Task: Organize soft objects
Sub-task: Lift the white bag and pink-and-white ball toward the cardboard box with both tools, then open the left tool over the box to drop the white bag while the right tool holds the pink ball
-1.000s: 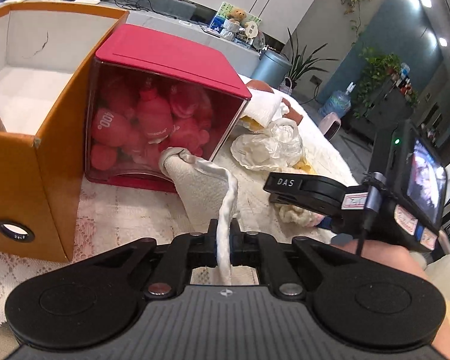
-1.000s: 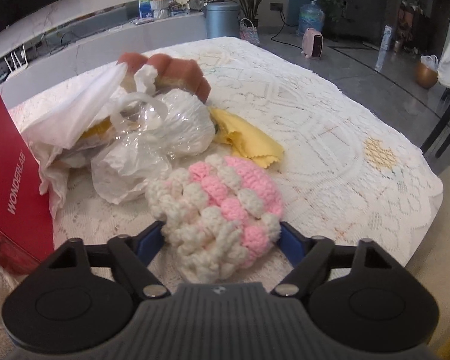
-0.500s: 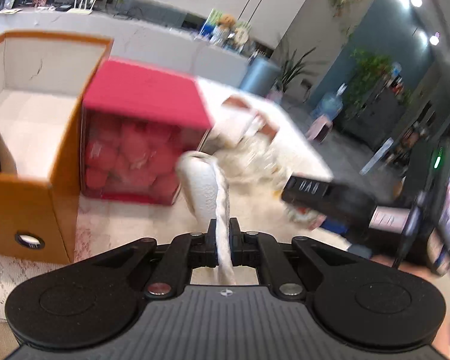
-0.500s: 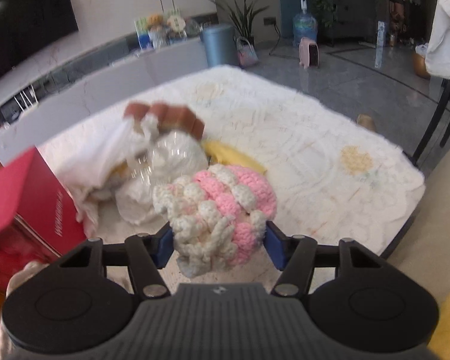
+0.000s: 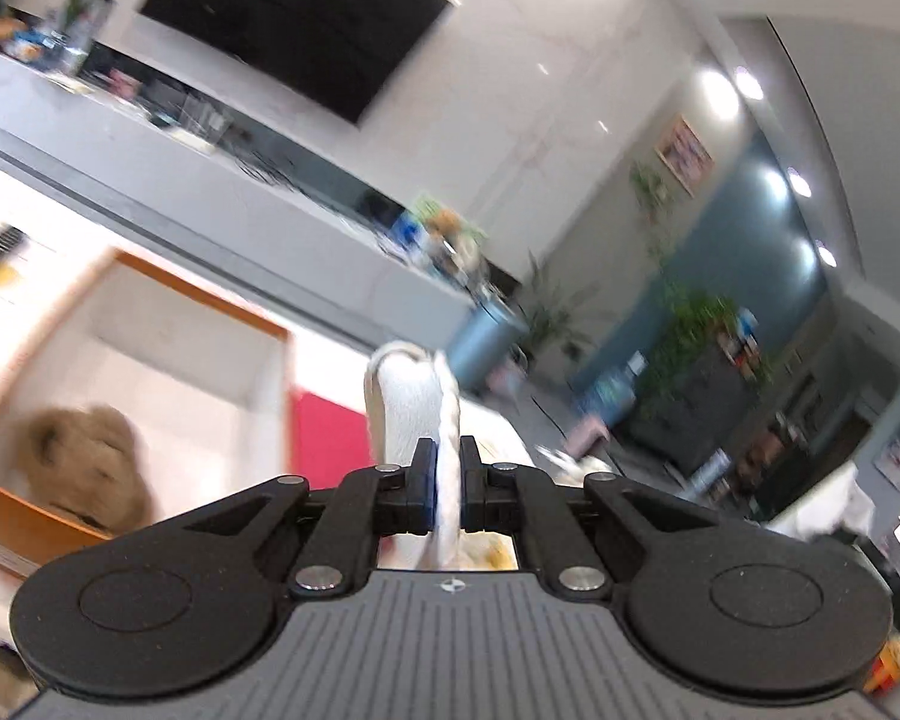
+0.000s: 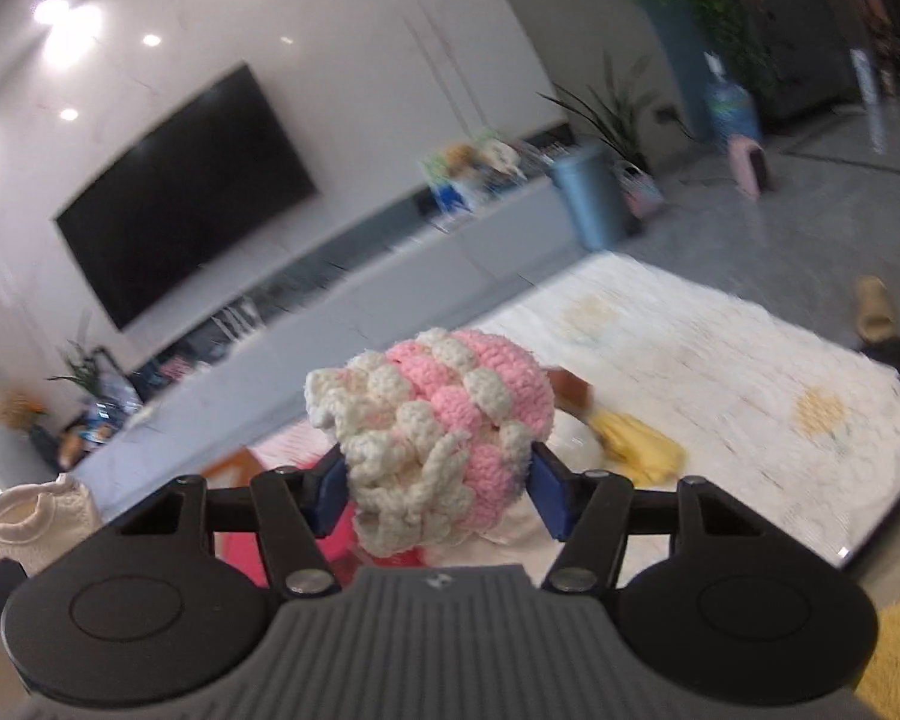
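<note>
- My left gripper (image 5: 447, 483) is pressed together on a white terry-cloth towel (image 5: 411, 402), pinching a thin fold of it between the blue-padded fingers (image 5: 425, 483).
- The towel stands up above the fingertips in a soft loop and hangs clear of any surface; in my right wrist view it also shows as a pale bundle (image 6: 33, 519) at the far left edge.
- Below and left of the left gripper I see an open orange-walled storage box with a white interior (image 5: 210, 348).
- A fuzzy brown plush bear (image 5: 84, 462) sits inside that box, against its near wall.
- A red-topped box (image 5: 327, 432) stands just beside the orange box, on its right; the view is blurred, so its contents are not readable.
- My right gripper (image 6: 438, 480) is closed around a pink and cream crocheted yarn ball (image 6: 438, 414), the blue pads pressing it from both sides.
- The yarn ball is held in the air above the white lace-covered table (image 6: 720, 372).
- A crumpled yellow cloth (image 6: 636, 447) lies on the table just right of the ball, with a brown sponge-like block (image 6: 570, 390) near it.
- A large black wall-mounted television (image 6: 180, 192) fills the background.
</note>
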A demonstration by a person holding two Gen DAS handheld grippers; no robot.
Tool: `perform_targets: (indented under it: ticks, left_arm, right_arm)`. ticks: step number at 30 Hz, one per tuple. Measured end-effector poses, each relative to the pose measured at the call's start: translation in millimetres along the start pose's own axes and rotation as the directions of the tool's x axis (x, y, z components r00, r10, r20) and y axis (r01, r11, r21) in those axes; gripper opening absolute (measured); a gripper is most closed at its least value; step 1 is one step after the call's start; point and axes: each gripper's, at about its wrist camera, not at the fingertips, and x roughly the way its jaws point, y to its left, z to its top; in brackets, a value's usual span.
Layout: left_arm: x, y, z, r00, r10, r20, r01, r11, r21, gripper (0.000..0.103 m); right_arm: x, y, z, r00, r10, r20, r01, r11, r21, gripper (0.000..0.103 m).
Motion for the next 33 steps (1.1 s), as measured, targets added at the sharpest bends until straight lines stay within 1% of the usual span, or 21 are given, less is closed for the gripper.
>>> perform_targets:
  ticks: [2, 6, 8, 11, 14, 17, 18, 20, 22, 24, 27, 30, 31, 33]
  left_arm:
    - [-6, 16, 6, 1.000, 0.008, 0.016, -0.007, 0.999, -0.044, 0.008]
    - [-5, 45, 14, 0.999, 0.031, 0.021, -0.028, 0.993, -0.116, 0.008]
    - [-4, 55, 16, 0.999, 0.033, 0.027, -0.029, 0.990, -0.137, 0.008]
    - [-1, 67, 21, 0.998, 0.052, 0.024, -0.048, 0.989, -0.138, 0.008]
    - [11, 74, 33, 0.997, 0.077, -0.007, -0.077, 0.987, -0.141, 0.008]
    - [33, 69, 48, 0.993, 0.114, -0.040, -0.117, 0.988, -0.097, 0.008]
    - [41, 65, 53, 0.990, 0.131, -0.054, -0.135, 0.988, -0.074, 0.006]
    - [54, 57, 59, 0.982, 0.174, -0.067, -0.177, 0.984, -0.034, 0.005]
    - [67, 49, 61, 0.979, 0.193, -0.068, -0.192, 0.981, 0.017, 0.005]
    - [80, 47, 60, 0.976, 0.205, -0.074, -0.204, 0.979, 0.031, 0.005]
    - [94, 50, 56, 0.976, 0.204, -0.073, -0.203, 0.979, 0.023, 0.005]
    - [106, 63, 41, 0.977, 0.190, -0.093, -0.195, 0.980, -0.046, 0.005]
    - [111, 67, 36, 0.975, 0.193, -0.114, -0.200, 0.978, -0.061, 0.005]
    - [121, 72, 25, 0.961, 0.227, -0.159, -0.240, 0.968, -0.069, 0.005]
  right_arm:
    - [-7, 14, 0, 0.999, 0.042, 0.007, -0.042, 0.999, -0.024, 0.061]
    - [-13, 43, -5, 0.994, 0.108, -0.002, -0.108, 0.992, -0.070, 0.061]
    - [-10, 56, -11, 0.990, 0.136, -0.025, -0.138, 0.985, -0.102, 0.061]
    - [-3, 73, -22, 0.981, 0.178, -0.074, -0.187, 0.972, -0.144, 0.061]
    - [6, 82, -33, 0.967, 0.218, -0.129, -0.236, 0.961, -0.146, 0.061]
    - [16, 86, -37, 0.963, 0.232, -0.140, -0.251, 0.958, -0.140, 0.061]
    - [19, 85, -38, 0.961, 0.237, -0.145, -0.256, 0.957, -0.135, 0.061]
    - [26, 80, -38, 0.956, 0.246, -0.158, -0.266, 0.956, -0.122, 0.061]
    - [30, 72, -38, 0.955, 0.243, -0.171, -0.264, 0.958, -0.113, 0.061]
    - [30, 65, -35, 0.957, 0.236, -0.166, -0.255, 0.961, -0.104, 0.061]
    - [30, 55, -32, 0.961, 0.228, -0.157, -0.243, 0.966, -0.088, 0.061]
    - [31, 51, -31, 0.964, 0.222, -0.149, -0.235, 0.969, -0.077, 0.061]
    - [32, 51, -32, 0.964, 0.218, -0.151, -0.232, 0.970, -0.077, 0.061]
    - [34, 54, -34, 0.964, 0.211, -0.159, -0.226, 0.971, -0.083, 0.061]
